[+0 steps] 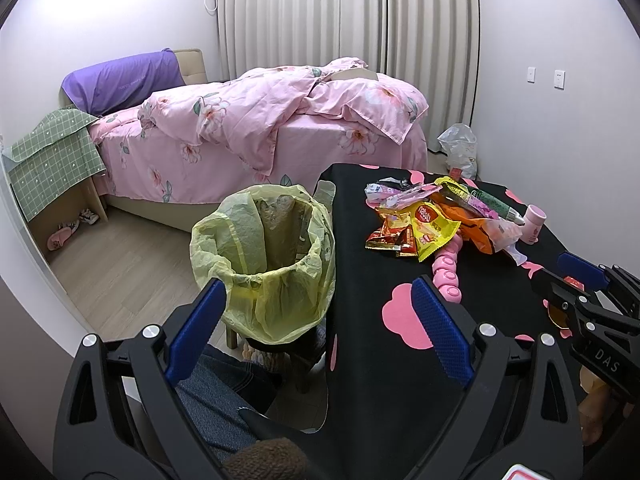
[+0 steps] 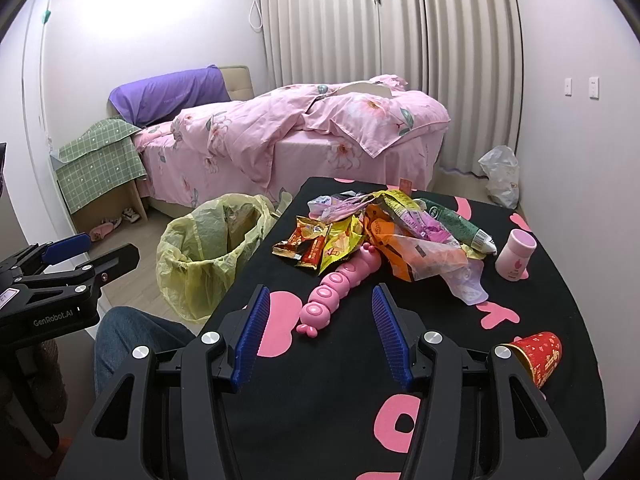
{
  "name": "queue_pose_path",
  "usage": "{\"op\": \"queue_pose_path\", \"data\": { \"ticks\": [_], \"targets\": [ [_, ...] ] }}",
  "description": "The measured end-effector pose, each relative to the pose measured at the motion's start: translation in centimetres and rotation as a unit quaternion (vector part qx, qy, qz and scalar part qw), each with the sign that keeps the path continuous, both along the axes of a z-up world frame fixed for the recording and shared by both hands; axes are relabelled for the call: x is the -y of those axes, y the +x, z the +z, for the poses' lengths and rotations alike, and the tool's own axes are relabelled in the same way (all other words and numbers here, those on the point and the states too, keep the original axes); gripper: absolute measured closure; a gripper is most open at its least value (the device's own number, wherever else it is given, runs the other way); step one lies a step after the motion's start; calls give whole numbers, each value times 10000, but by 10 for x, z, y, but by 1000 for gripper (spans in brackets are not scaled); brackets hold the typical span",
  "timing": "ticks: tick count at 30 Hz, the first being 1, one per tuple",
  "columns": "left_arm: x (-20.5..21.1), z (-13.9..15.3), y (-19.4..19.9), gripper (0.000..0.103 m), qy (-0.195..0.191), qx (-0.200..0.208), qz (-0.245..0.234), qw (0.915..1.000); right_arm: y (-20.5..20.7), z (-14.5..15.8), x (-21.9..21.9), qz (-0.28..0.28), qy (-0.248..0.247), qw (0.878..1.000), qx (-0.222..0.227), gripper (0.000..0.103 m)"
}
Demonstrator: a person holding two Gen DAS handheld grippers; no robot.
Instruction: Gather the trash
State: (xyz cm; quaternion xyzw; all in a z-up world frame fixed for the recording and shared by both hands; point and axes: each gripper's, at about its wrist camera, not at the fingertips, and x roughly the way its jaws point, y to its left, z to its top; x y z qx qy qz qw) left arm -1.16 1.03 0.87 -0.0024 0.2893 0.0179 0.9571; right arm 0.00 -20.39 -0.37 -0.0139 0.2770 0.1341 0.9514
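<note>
A heap of snack wrappers [image 2: 380, 232] [image 1: 424, 220] lies on the table's black cloth with pink shapes [image 2: 320, 420]. A pink caterpillar toy [image 2: 340, 284] pokes out of the heap toward me. A red paper cup [image 2: 538, 354] lies on its side at the near right. Left of the table stands a bin lined with a yellow bag [image 1: 264, 256] [image 2: 208, 256]. My left gripper [image 1: 318, 286] is open and holds nothing, hovering over the table's left edge by the bin. My right gripper [image 2: 320, 292] is open, above the cloth just short of the toy.
A green tube [image 2: 456, 220] and a pink bottle [image 2: 516, 254] stand by the heap. Behind are a bed with a pink quilt [image 2: 320, 132], a green-checked stand [image 2: 100, 168] and a white plastic bag [image 2: 502, 176] on the floor. A knee in jeans [image 2: 132, 336] is below the table's left edge.
</note>
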Motion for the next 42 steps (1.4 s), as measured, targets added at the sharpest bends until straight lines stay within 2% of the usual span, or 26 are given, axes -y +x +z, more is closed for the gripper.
{"op": "queue_pose_path", "data": {
  "ticks": [8,12,17,22,25,29,31,32,36,38,39,42],
  "targets": [
    [-2,-4,2,14,-52,-38,5,10000,0,0,2,-33,-32,10000,10,52],
    [1,-11,10,14,-102,-41,-162,9998,3,-1,23,-262,-242,9994,33,52],
    [21,-18,31,14,-315,-44,-698,9971,-2,-1,77,-940,-472,9944,74,52],
    [66,-24,62,14,-491,-128,-1597,9859,-9,-14,138,-1629,-520,9852,-98,52],
    [101,-28,77,14,-636,-206,-2126,9749,-10,-21,166,-1768,-493,9827,-263,52],
    [156,-34,86,10,-947,-372,-3114,9448,-14,-27,206,-2051,-603,9762,-356,52],
    [189,-39,83,10,-916,-484,-3615,9266,-19,-27,231,-2370,-537,9695,-322,52],
    [208,-40,81,10,-863,-538,-3915,9145,-22,-28,244,-2535,-478,9657,-289,52],
    [262,-47,79,10,-597,-647,-4574,8849,-33,-35,292,-3092,-135,9506,-240,52],
    [282,-57,83,10,-420,-818,-4714,8771,-36,-42,307,-3258,-35,9451,-245,52],
    [293,-66,85,11,-292,-917,-4715,8766,-35,-45,311,-3295,-23,9438,-258,52],
    [308,-89,95,23,-168,-1272,-4602,8785,-33,-55,318,-3315,29,9428,-345,52]
  ]
}}
